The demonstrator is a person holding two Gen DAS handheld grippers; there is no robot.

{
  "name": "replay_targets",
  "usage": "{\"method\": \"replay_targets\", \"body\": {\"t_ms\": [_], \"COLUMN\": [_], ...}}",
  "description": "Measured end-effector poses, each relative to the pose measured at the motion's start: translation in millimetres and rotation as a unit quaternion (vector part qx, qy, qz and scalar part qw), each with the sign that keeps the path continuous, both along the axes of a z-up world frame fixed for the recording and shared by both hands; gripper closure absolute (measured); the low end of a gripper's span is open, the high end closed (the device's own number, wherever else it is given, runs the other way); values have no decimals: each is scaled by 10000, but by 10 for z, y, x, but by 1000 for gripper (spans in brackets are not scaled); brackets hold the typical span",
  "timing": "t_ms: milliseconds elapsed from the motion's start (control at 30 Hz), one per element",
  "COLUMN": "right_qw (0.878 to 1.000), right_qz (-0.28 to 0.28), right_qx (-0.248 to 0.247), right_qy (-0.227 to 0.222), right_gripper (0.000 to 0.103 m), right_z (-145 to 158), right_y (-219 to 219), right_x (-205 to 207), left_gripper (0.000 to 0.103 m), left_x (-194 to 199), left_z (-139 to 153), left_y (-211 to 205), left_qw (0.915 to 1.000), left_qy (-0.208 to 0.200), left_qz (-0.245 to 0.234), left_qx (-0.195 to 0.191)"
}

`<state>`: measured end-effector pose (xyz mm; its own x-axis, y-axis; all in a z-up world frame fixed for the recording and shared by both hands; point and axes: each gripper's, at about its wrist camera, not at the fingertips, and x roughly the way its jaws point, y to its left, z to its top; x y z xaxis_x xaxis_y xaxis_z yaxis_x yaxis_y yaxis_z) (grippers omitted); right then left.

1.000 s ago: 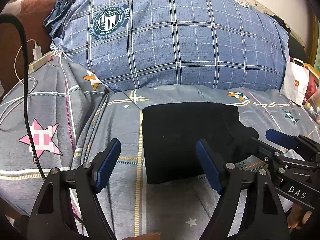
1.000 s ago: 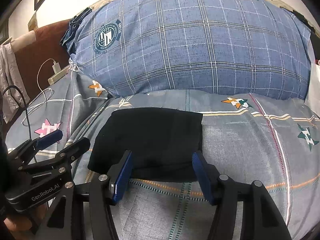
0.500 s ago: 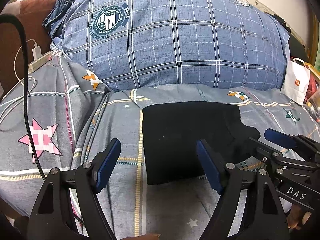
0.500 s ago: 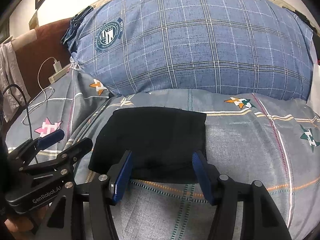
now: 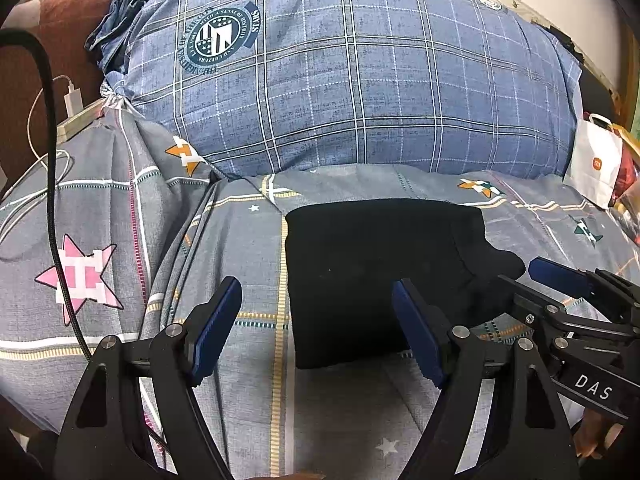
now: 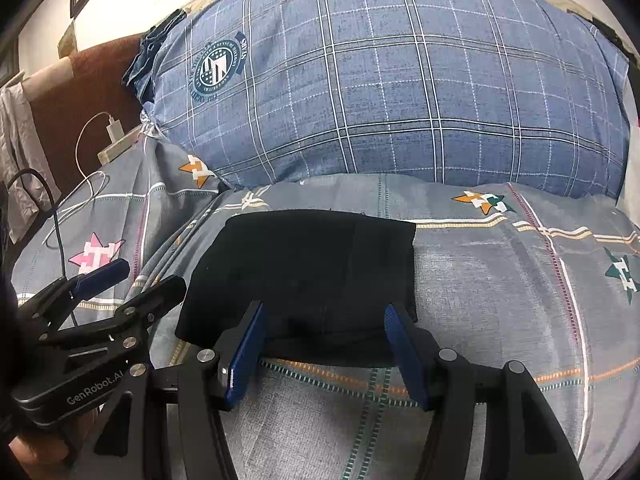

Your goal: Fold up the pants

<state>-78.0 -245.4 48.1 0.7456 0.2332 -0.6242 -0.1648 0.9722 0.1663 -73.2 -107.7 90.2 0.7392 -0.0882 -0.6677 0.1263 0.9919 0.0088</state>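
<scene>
The black pants (image 5: 376, 276) lie folded into a compact rectangle on the grey patterned bedsheet (image 5: 240, 248); they also show in the right wrist view (image 6: 308, 276). My left gripper (image 5: 318, 326) is open and empty, hovering over the pants' near left corner. My right gripper (image 6: 322, 346) is open and empty, its jaws spread just above the pants' near edge. Each gripper shows in the other's view: the right one (image 5: 568, 300) at the pants' right side, the left one (image 6: 108, 292) at their left side.
A large blue plaid pillow (image 5: 352, 80) lies across the back of the bed. A white charger and cable (image 5: 72, 100) sit at the left by a brown headboard. A white paper bag (image 5: 596, 164) stands at the right edge.
Both grippers have barely moved; the right wrist view has drifted slightly. The pants lie as before.
</scene>
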Motion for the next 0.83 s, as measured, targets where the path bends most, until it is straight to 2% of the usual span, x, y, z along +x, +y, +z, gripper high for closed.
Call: {"method": "replay_targets", "body": {"t_ms": [833], "right_qw": [10000], "right_qz": [61], "right_qx": [-39], "right_qy": [-13], "right_gripper": [44], "right_z": [2], "right_y": [-23], "right_x": [-96], "left_gripper": [25], "left_x": [-156], "left_z": [9], "left_y": [-39], "left_qw": [9999], "left_qy": [-14], "left_qz": [-99], "left_qx": [38]}}
